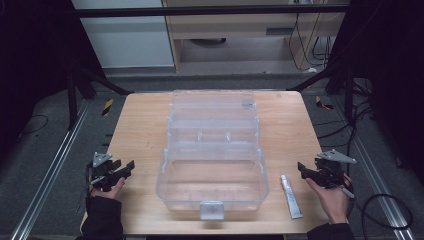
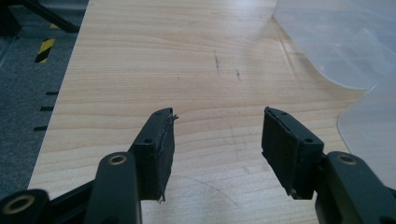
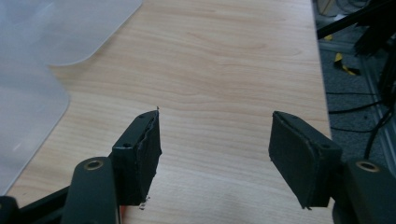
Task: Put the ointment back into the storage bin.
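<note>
high view: above near edge, facing forward-down on whole table (image 1: 140, 125) | gripper views: low, close over tabletop, both probably catching the clear box (image 1: 212, 150) at frame edges

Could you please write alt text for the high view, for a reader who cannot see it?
A clear plastic box stands open in the middle of a wooden table, its tiered trays stepped back. A small tube lies to its right. The left gripper and right gripper, both open and empty, are at either side.

Clear box (image 1: 212, 165), white tube (image 1: 291, 196) (pale wooden table (image 1: 140, 130)).
</note>
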`<action>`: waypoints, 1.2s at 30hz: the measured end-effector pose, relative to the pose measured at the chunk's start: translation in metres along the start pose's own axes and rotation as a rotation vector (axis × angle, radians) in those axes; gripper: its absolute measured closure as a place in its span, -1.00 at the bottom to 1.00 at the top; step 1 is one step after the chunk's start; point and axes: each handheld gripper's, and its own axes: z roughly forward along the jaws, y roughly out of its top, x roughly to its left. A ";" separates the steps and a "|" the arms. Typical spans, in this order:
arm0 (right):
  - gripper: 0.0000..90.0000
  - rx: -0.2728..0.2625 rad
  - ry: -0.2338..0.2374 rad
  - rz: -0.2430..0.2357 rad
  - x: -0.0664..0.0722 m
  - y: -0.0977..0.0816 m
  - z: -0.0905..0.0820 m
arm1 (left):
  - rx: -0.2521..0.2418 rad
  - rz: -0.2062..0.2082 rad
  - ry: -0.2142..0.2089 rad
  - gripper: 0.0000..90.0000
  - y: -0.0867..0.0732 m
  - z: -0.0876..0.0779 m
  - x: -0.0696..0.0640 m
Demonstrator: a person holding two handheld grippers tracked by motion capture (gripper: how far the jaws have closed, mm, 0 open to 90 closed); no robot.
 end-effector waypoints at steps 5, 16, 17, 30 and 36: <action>-0.22 0.047 0.021 -0.062 0.012 0.005 -0.002 | 0.024 0.014 0.021 -0.07 -0.001 0.003 -0.001; -0.14 0.087 0.069 -0.087 0.023 0.026 -0.026 | 0.053 0.025 0.013 -0.18 -0.002 0.007 -0.003; -0.14 0.087 0.069 -0.087 0.023 0.026 -0.026 | 0.052 0.027 0.016 -0.18 -0.002 0.008 -0.003; -0.08 0.218 0.118 -0.120 0.039 0.041 -0.029 | 0.064 0.035 0.031 -0.24 -0.002 0.009 -0.003; -0.08 0.259 0.130 -0.117 0.042 0.041 -0.027 | 0.069 0.035 0.032 -0.24 -0.002 0.009 -0.002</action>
